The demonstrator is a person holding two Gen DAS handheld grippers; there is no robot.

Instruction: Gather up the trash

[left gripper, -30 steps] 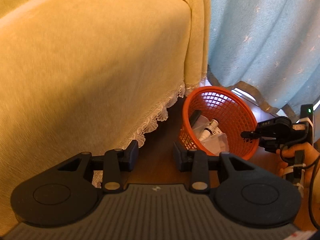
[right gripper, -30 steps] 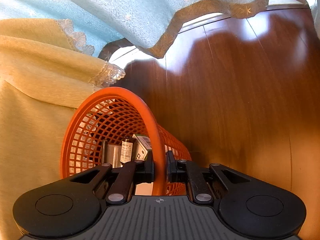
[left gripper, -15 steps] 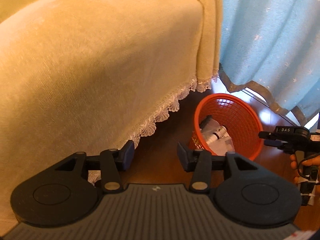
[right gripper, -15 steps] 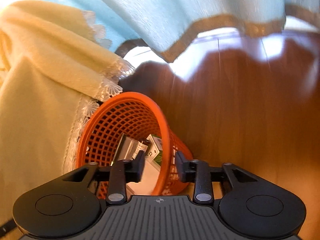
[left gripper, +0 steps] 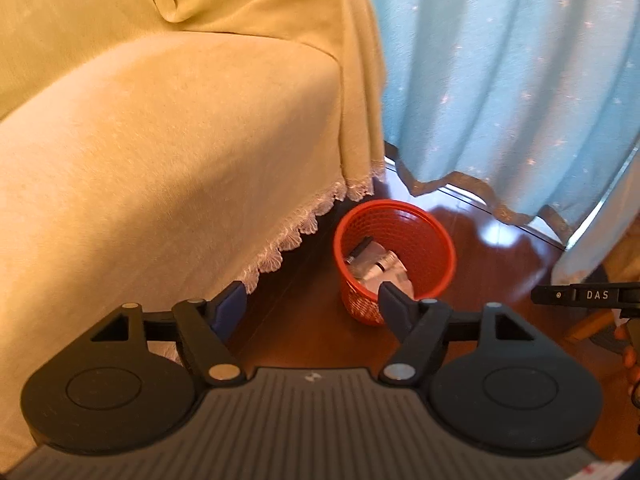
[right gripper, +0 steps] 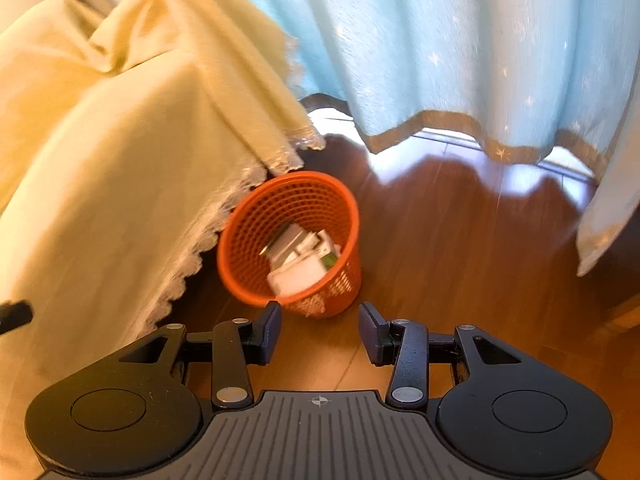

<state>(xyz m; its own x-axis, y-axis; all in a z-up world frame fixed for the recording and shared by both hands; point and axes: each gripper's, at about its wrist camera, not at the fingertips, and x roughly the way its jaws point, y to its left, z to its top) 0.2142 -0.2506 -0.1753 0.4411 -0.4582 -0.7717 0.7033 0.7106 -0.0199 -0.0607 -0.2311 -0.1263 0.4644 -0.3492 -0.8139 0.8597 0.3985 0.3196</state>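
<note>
An orange mesh wastebasket (left gripper: pixel 432 236) (right gripper: pixel 256 220) stands upright on the wooden floor beside the sofa's lace hem. Inside it lies trash (left gripper: pixel 378 268) (right gripper: pixel 300 256): white packaging, a small bottle and boxes. My left gripper (left gripper: pixel 312 308) is open and empty, held above and in front of the basket. My right gripper (right gripper: pixel 320 332) is open too, with nothing between its fingers, just short of the basket's near side. The right gripper's tip (left gripper: pixel 584 295) shows at the right edge of the left wrist view.
A sofa under a yellow cover with a lace hem (left gripper: pixel 160 152) (right gripper: pixel 100 160) fills the left. Light blue curtains (left gripper: pixel 500 80) (right gripper: pixel 460 48) hang behind the basket down to the wooden floor (right gripper: pixel 460 248). A hand (left gripper: pixel 630 356) shows at the right edge.
My right gripper let go of the basket rim, opened and drew back. The basket, tilted before, now stands upright. Both grippers have risen and pulled away, and the left one opened wider.
</note>
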